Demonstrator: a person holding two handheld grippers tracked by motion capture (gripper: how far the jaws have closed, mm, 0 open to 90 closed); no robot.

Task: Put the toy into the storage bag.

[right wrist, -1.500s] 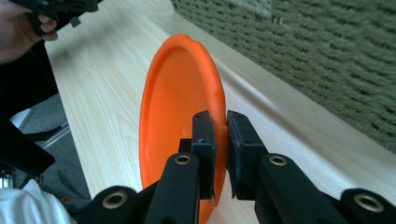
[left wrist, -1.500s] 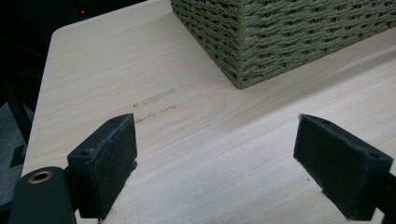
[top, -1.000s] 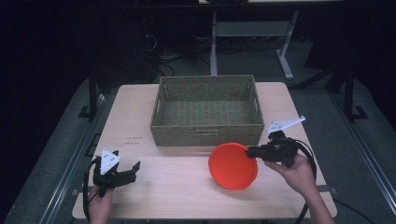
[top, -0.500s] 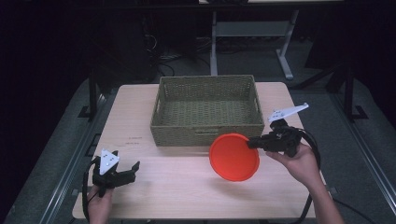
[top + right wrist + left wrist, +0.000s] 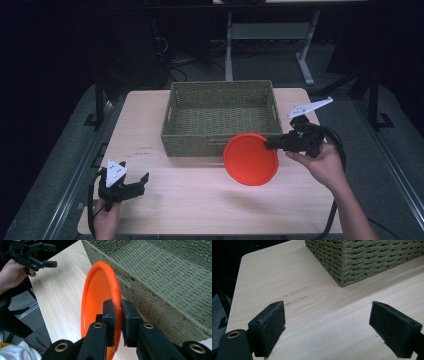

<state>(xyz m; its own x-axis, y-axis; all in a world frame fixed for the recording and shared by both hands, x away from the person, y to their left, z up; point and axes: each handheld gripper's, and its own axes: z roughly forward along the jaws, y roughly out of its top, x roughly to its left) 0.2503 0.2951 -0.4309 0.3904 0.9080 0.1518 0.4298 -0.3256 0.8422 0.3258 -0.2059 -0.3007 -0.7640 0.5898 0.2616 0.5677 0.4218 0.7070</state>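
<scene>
High view: pale wooden table [image 5: 200,200], dark room

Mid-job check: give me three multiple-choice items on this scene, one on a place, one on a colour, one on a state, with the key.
1. Where is the plate?
A. Lying inside the basket
B. Held up off the table in front of the basket
C. Flat on the table by the left gripper

2. What colour is the plate?
A. Orange
B. Blue
C. White

3. How do the left gripper's jaws stand?
A. Shut on the plate
B. Shut on nothing
C. Open, nothing between them

Key:
1 B, the right gripper pinches its rim, tilted on edge before the basket wall, its shadow on the table.
2 A, both the high and right gripper views show orange.
3 C, the left gripper shows bare table between wide pads.
</scene>
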